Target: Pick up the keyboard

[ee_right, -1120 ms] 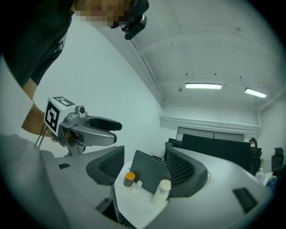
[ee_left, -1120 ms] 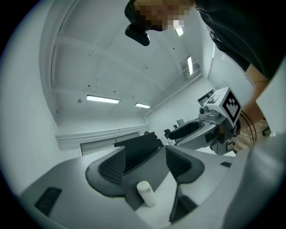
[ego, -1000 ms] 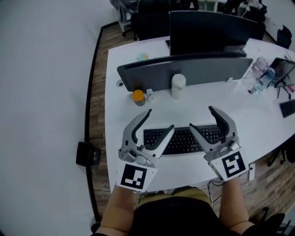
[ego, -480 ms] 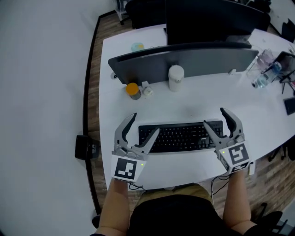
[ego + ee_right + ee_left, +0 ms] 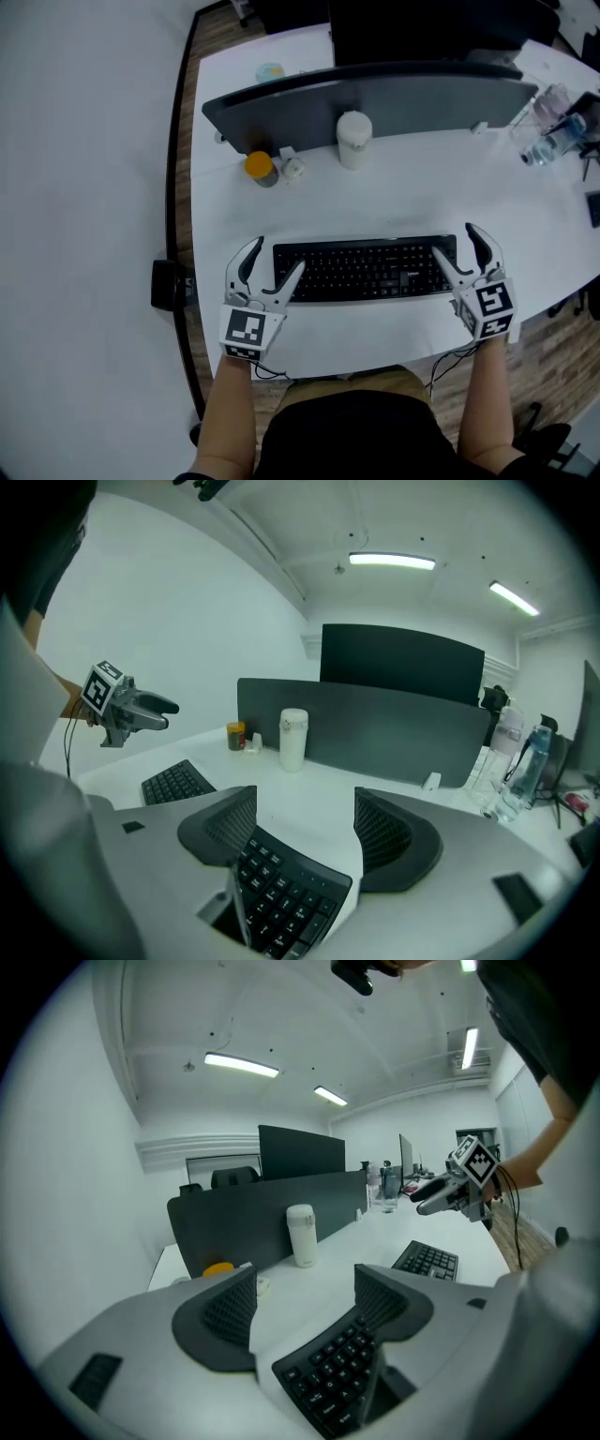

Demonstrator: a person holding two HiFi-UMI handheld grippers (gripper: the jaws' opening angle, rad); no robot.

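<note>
The flat black keyboard [image 5: 364, 269] lies lower centre on the white desk [image 5: 394, 183]. The left gripper [image 5: 277, 255] spreads its jaws around the keyboard's left end. The right gripper [image 5: 453, 239] has jaws opening around the right end, seemingly without contact.

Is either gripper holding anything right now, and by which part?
Nothing is held. The left gripper and right gripper each straddle one end of the keyboard, jaws apart and not clamping it; the right gripper's jaws are opening.

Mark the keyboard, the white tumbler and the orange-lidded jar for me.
keyboard [image 5: 366, 269], head view, middle key rows.
white tumbler [image 5: 353, 145], head view, its side wall.
orange-lidded jar [image 5: 259, 165], head view, the orange lid.
</note>
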